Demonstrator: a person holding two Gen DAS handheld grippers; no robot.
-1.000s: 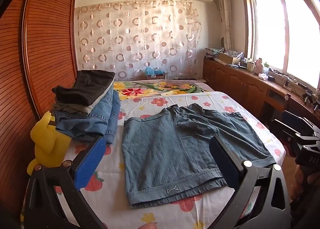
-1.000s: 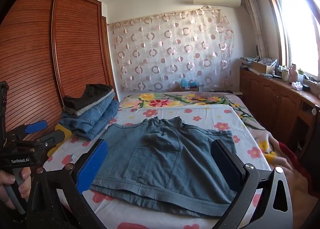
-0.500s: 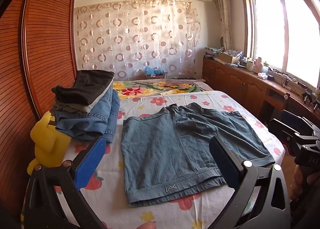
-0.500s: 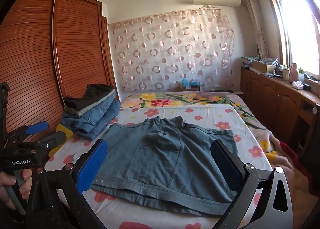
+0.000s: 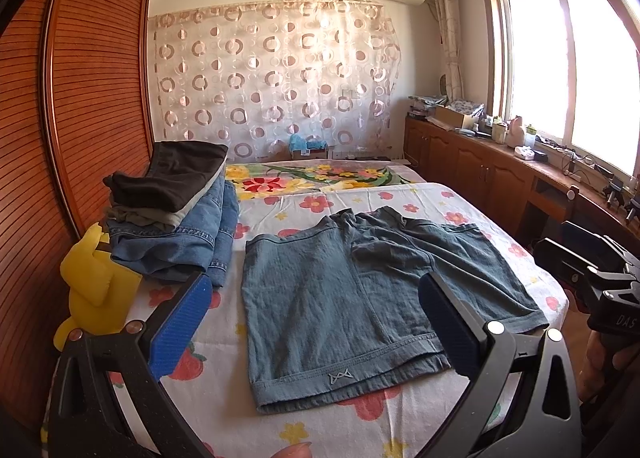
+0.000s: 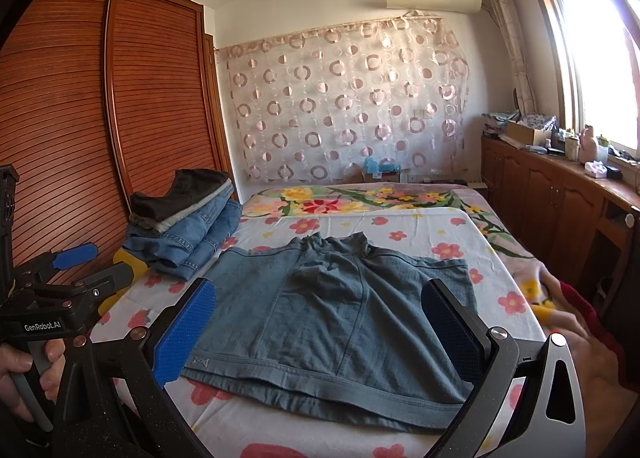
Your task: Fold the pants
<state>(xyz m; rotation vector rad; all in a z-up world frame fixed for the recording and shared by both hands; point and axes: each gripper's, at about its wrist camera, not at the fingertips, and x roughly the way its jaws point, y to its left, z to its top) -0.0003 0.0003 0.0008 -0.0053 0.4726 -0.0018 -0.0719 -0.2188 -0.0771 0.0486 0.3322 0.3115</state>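
Observation:
Grey-blue denim shorts lie flat on the flowered bed sheet, waistband toward me, legs toward the far end. They also show in the right wrist view. My left gripper is open and empty, held above the near edge of the bed in front of the shorts. My right gripper is open and empty, above the waistband side. Each gripper shows in the other's view: the right one at the right edge, the left one at the left edge.
A stack of folded jeans and dark clothes sits on the bed's left side, with a yellow plush toy beside it. A wooden wardrobe runs along the left. Low wooden cabinets under the window line the right.
Both views have shifted only slightly; the shorts lie unchanged and both grippers stay open.

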